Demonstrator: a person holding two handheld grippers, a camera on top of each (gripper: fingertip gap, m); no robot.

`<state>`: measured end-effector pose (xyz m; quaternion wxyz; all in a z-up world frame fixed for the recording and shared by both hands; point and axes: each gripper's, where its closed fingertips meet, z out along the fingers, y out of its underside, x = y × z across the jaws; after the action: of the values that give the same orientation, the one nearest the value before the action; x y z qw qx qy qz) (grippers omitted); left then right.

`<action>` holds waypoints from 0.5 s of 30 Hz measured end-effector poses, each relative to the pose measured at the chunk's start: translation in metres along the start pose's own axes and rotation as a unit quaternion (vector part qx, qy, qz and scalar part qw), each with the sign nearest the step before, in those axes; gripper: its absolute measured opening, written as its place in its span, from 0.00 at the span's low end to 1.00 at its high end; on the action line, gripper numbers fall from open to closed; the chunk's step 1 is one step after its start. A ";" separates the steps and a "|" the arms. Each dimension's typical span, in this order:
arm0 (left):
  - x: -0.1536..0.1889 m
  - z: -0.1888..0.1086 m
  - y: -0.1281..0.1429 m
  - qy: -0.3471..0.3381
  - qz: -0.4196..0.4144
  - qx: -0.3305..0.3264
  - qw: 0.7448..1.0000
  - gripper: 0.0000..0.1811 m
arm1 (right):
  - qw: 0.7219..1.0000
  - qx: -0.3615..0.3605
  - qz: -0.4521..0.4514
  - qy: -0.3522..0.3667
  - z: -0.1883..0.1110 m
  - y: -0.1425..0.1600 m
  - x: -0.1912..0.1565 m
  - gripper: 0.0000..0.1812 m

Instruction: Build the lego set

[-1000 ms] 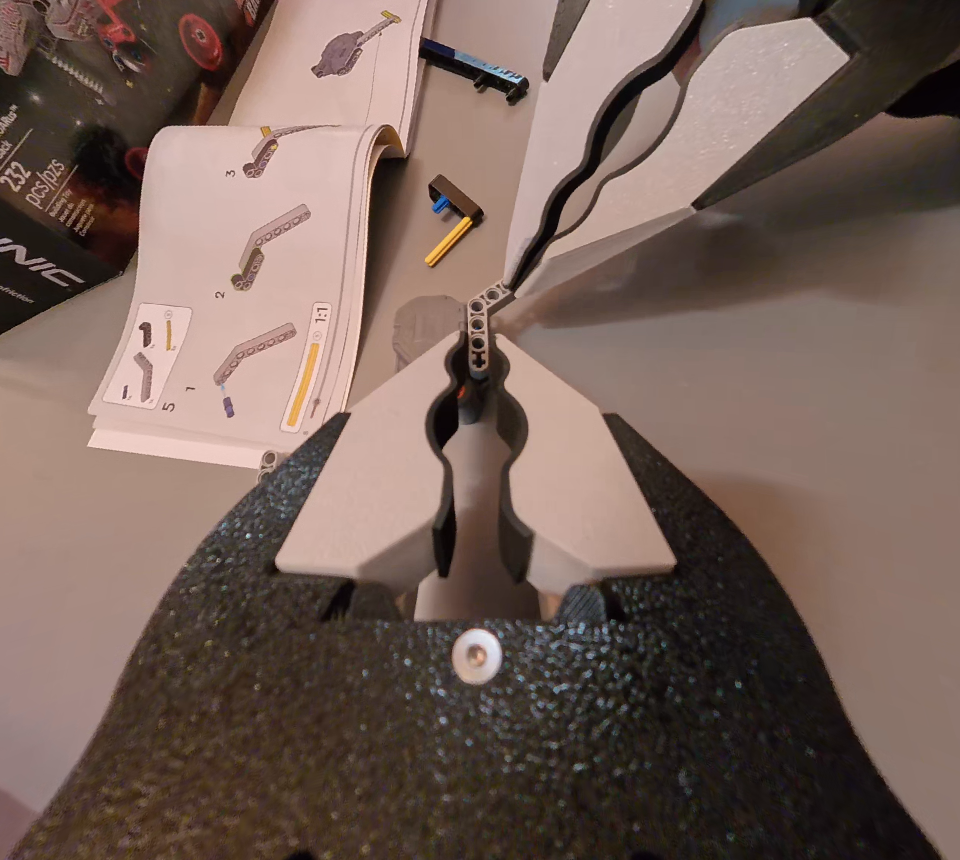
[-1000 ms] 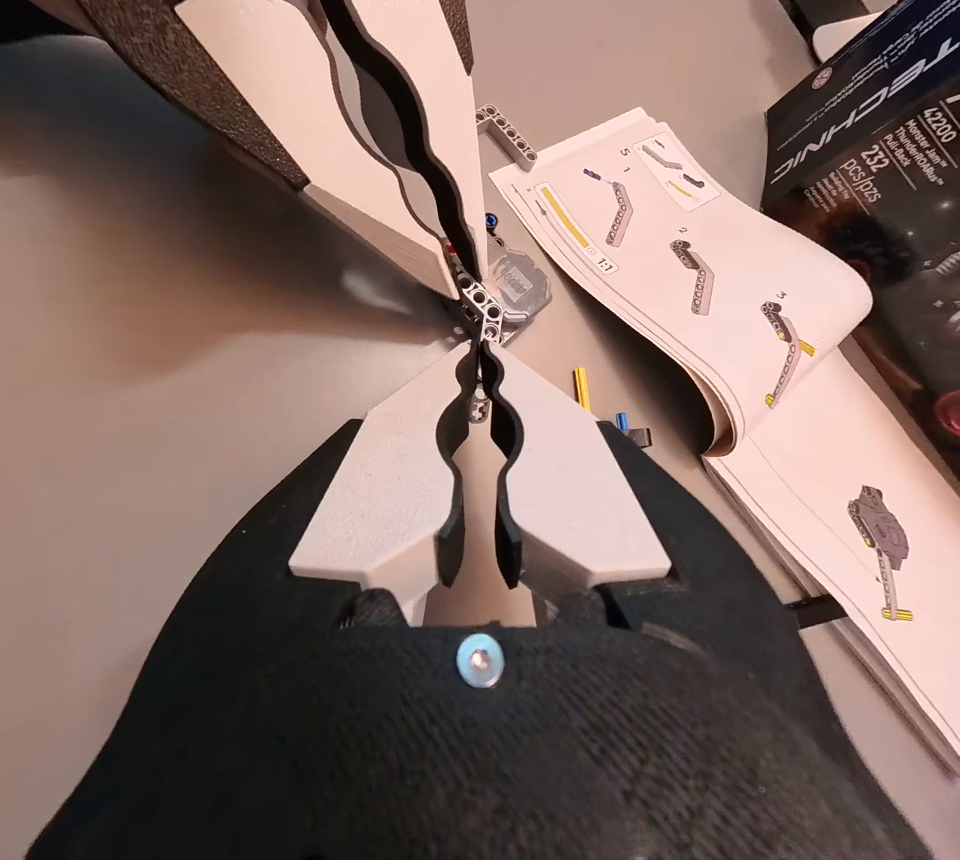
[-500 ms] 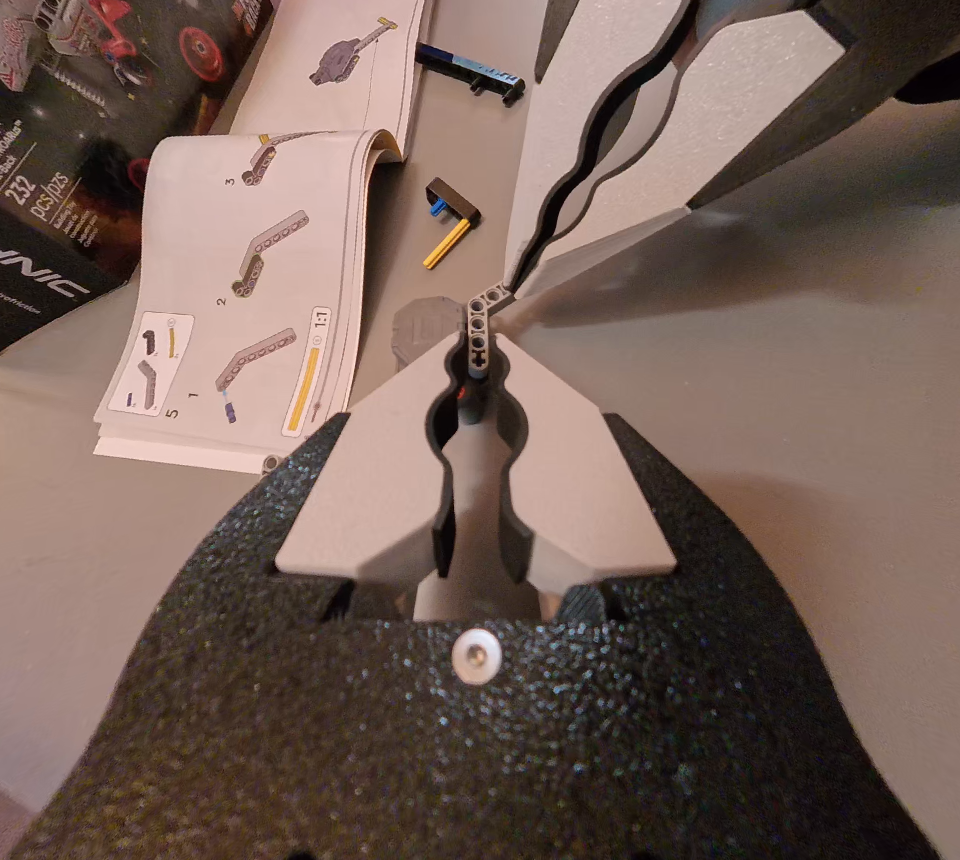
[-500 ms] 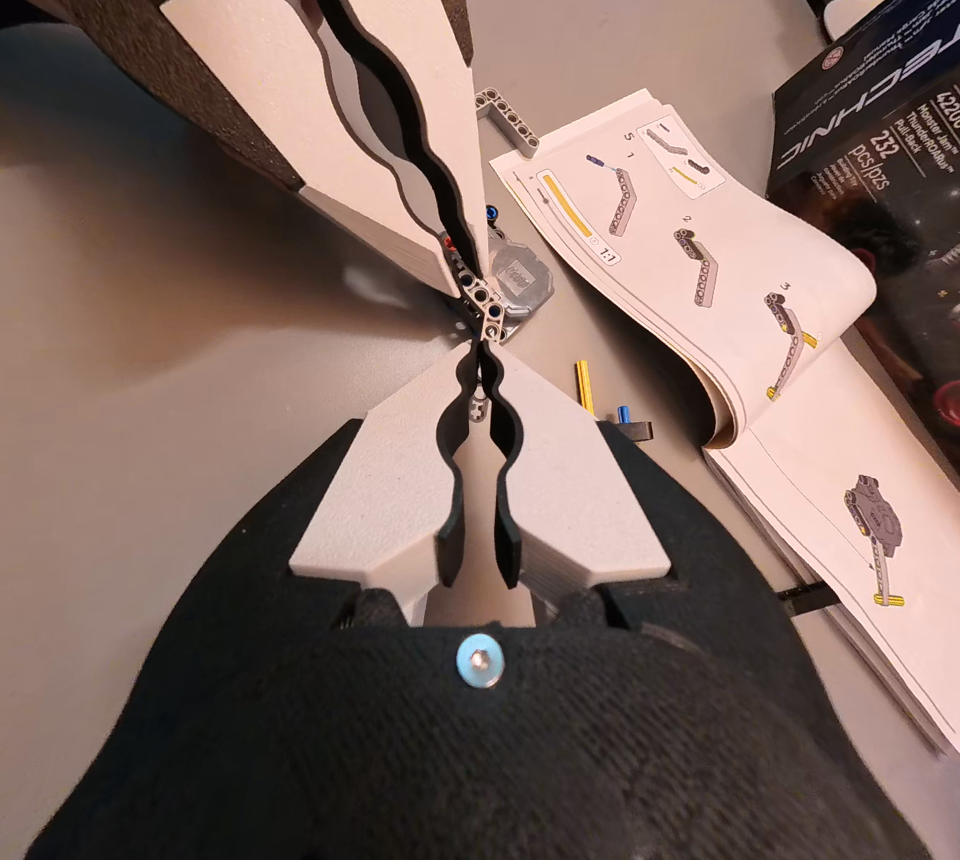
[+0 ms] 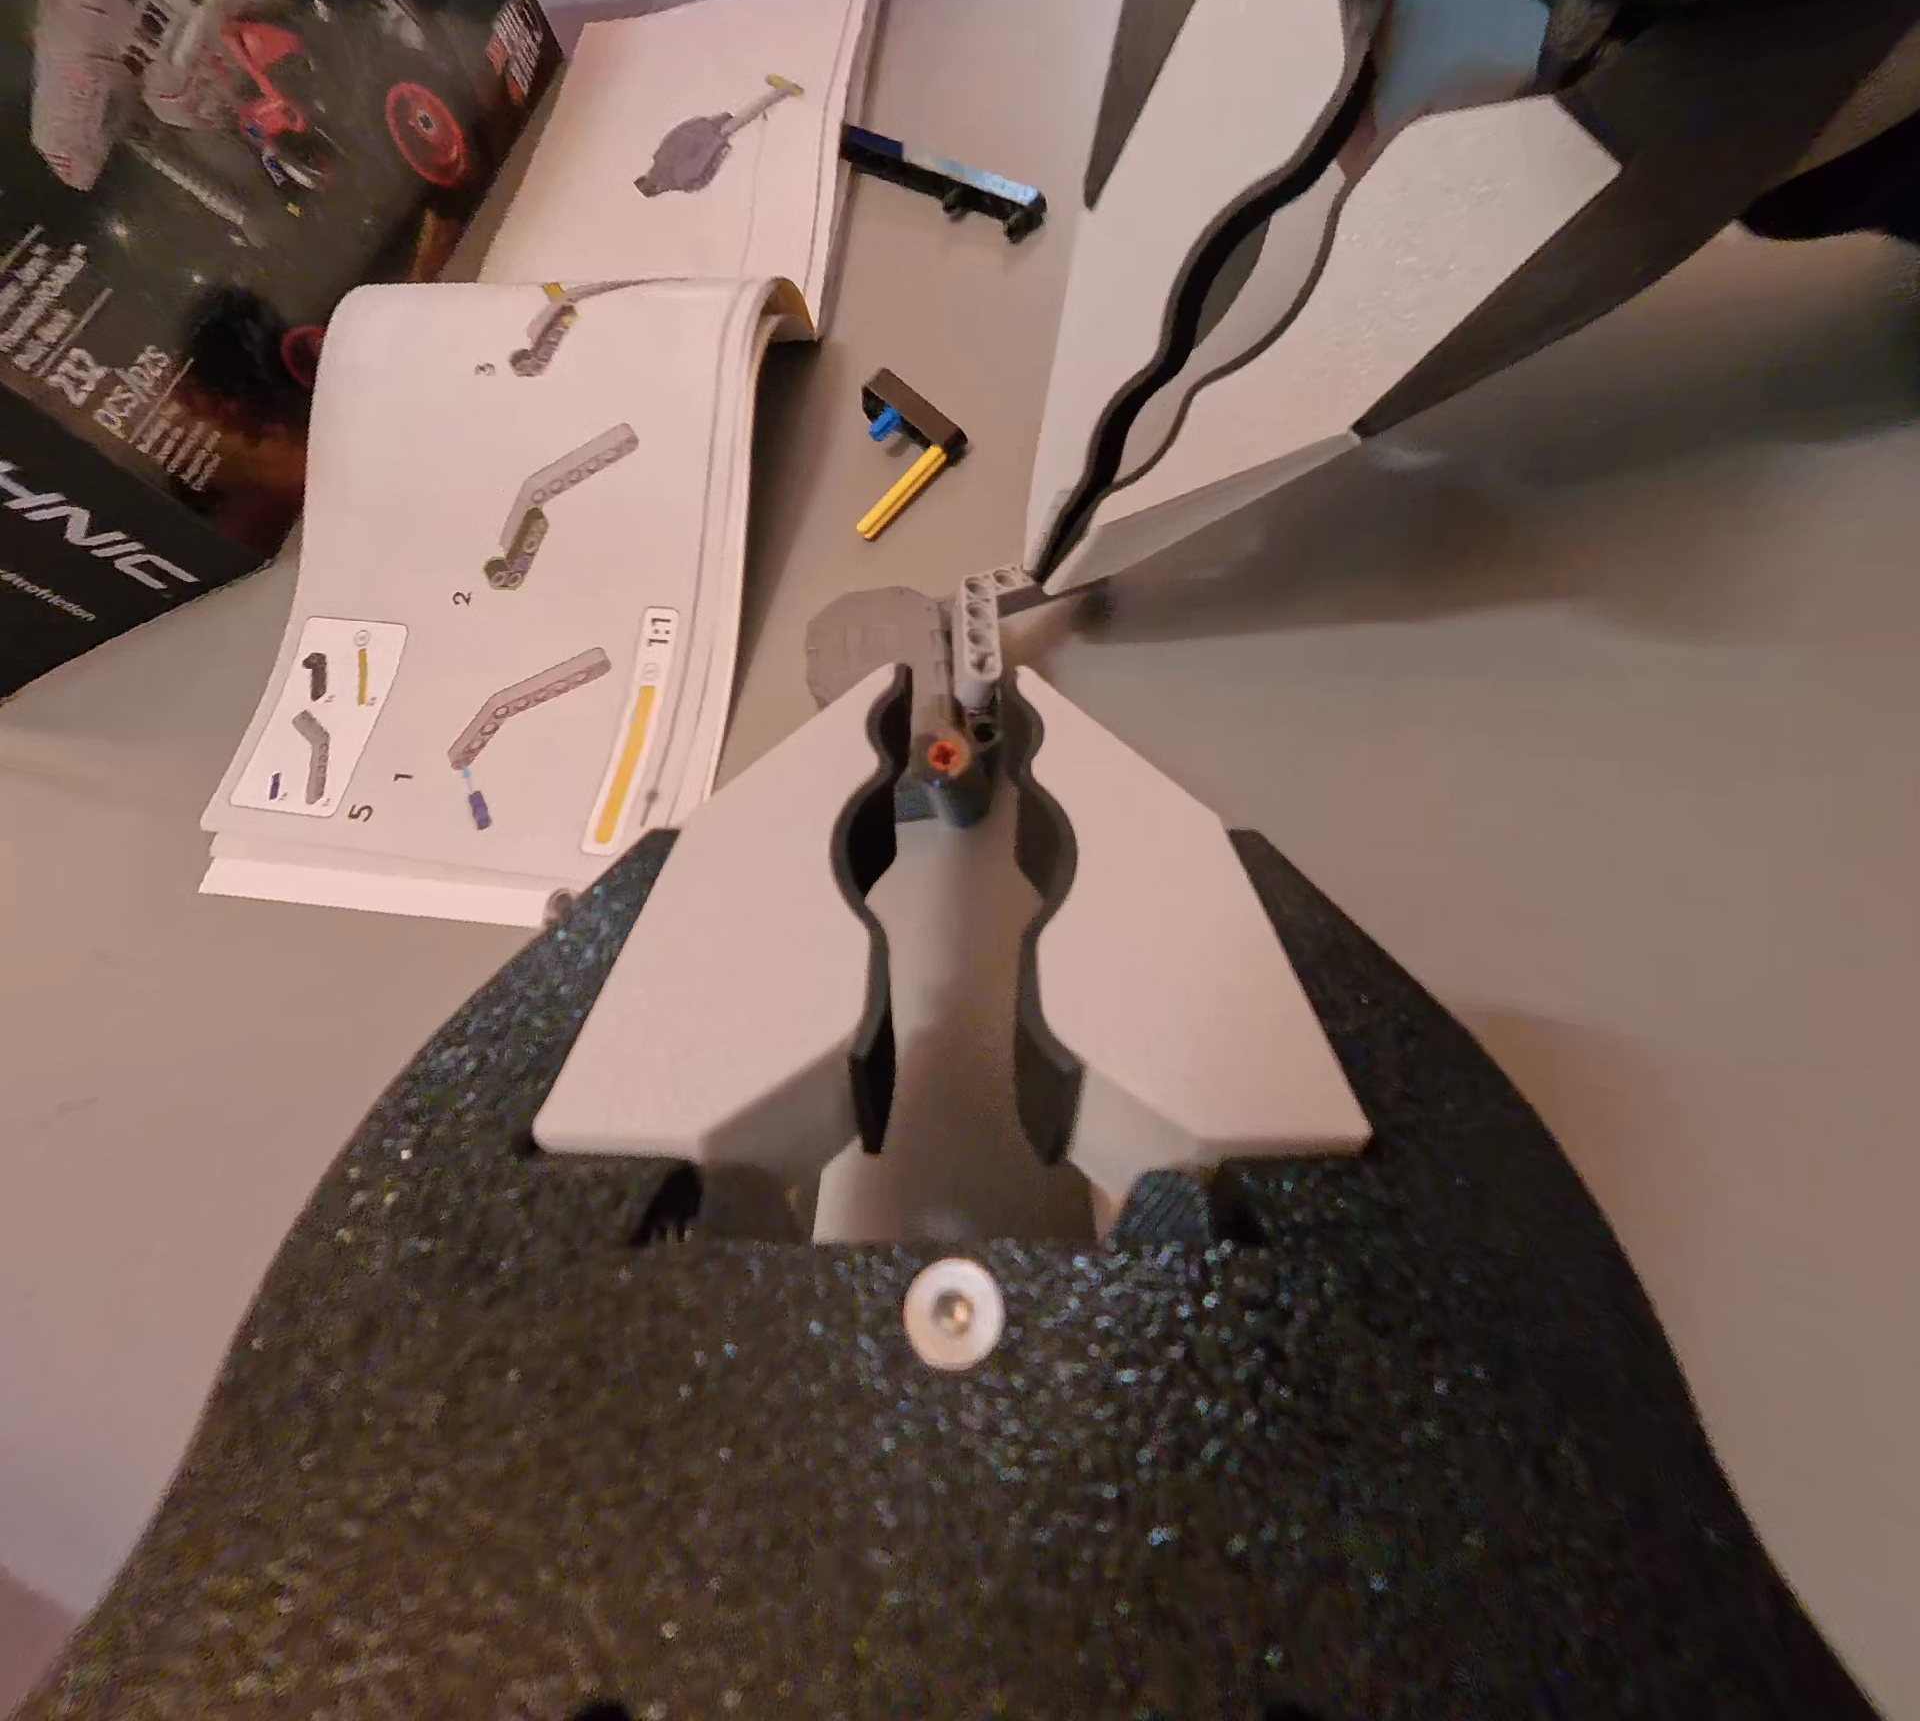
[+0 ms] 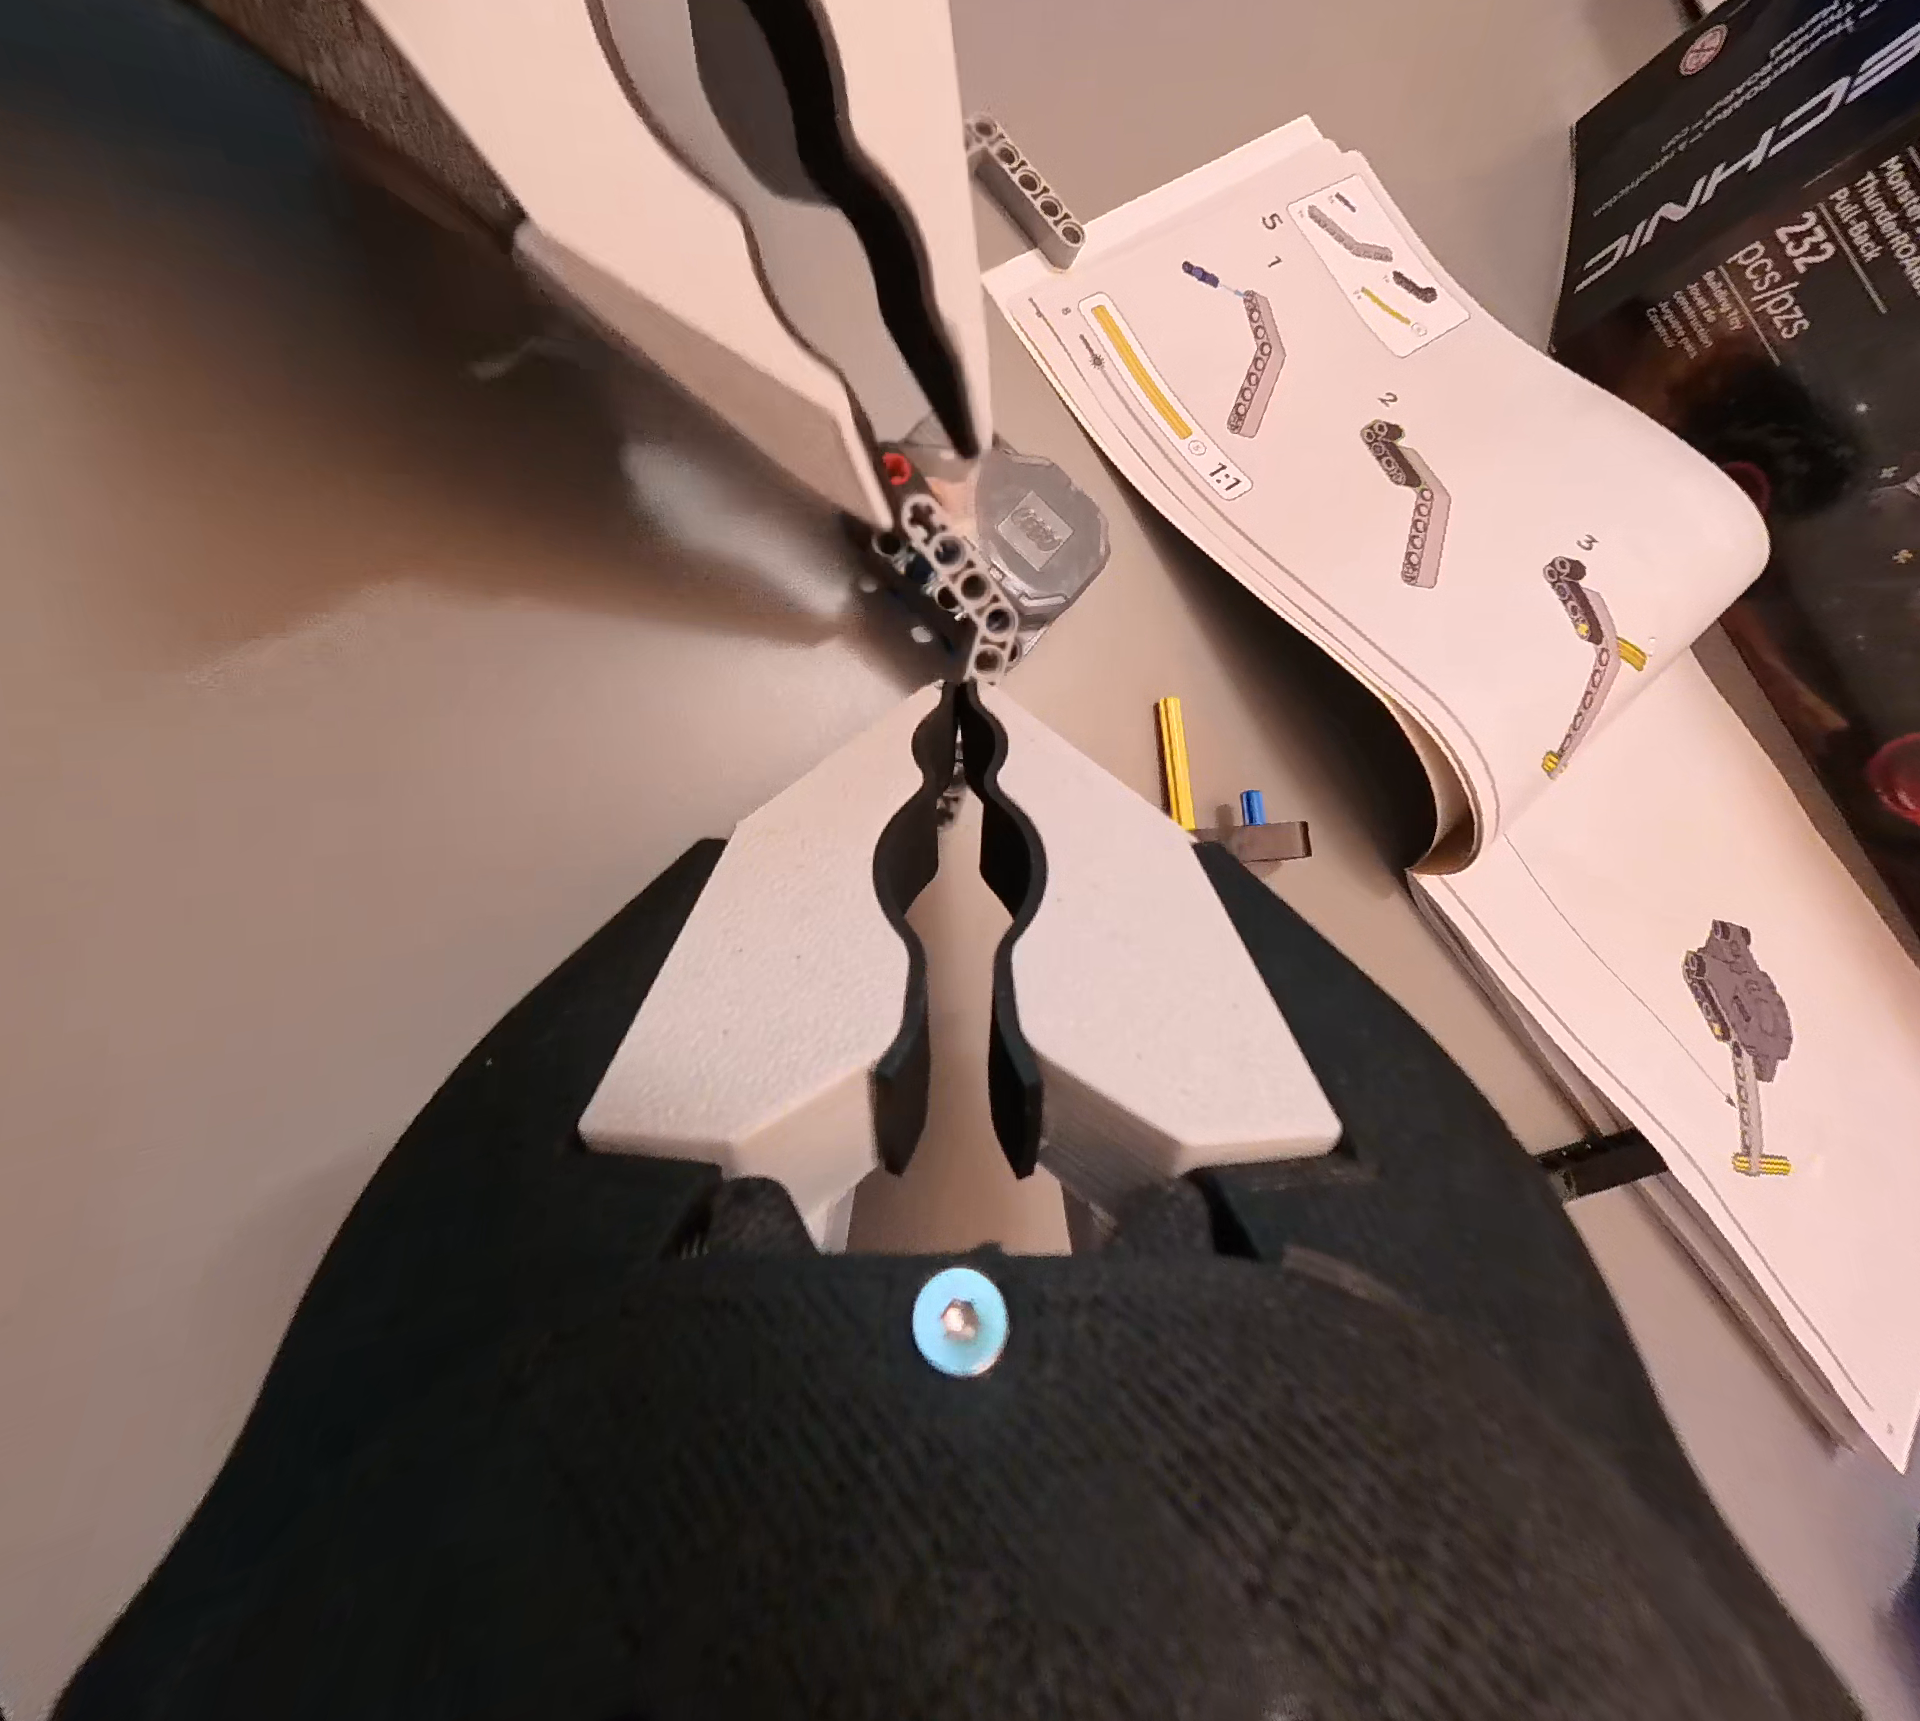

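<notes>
Booklet (image 5: 499,570), box (image 5: 208,144) and loose pieces (image 5: 909,450) flank the held grey beam (image 5: 979,632).

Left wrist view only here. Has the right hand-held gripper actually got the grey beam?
Observer: Looks so. In the right wrist view, the right hand-held gripper is almost shut, its tips pinching the end of the grey beam.
Operator: Any spare beam near the booklet?
Observer: One. A pale L-shaped beam lies loose at the corner of the booklet.
Operator: Grey block behind the beam, what's on its top?
Observer: The grey block lies flat, with a small square patch in the middle of its top.
</notes>
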<state>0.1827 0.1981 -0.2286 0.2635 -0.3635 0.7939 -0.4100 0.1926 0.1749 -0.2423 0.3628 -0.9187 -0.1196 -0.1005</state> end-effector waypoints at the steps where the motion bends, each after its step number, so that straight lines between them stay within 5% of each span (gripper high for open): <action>1: -0.004 -0.005 -0.002 -0.002 -0.010 0.011 1.000 0.08 | 1.000 -0.003 -0.001 0.002 -0.001 0.001 0.001 0.00; 15: -0.015 -0.011 0.025 0.008 -0.061 -0.032 0.998 0.19 | 0.999 -0.018 0.033 0.015 -0.011 0.030 0.010 0.00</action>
<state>0.1747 0.2246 -0.2427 0.2198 -0.4159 0.7855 -0.4022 0.2094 0.1474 -0.2505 0.3510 -0.9270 -0.0815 -0.1045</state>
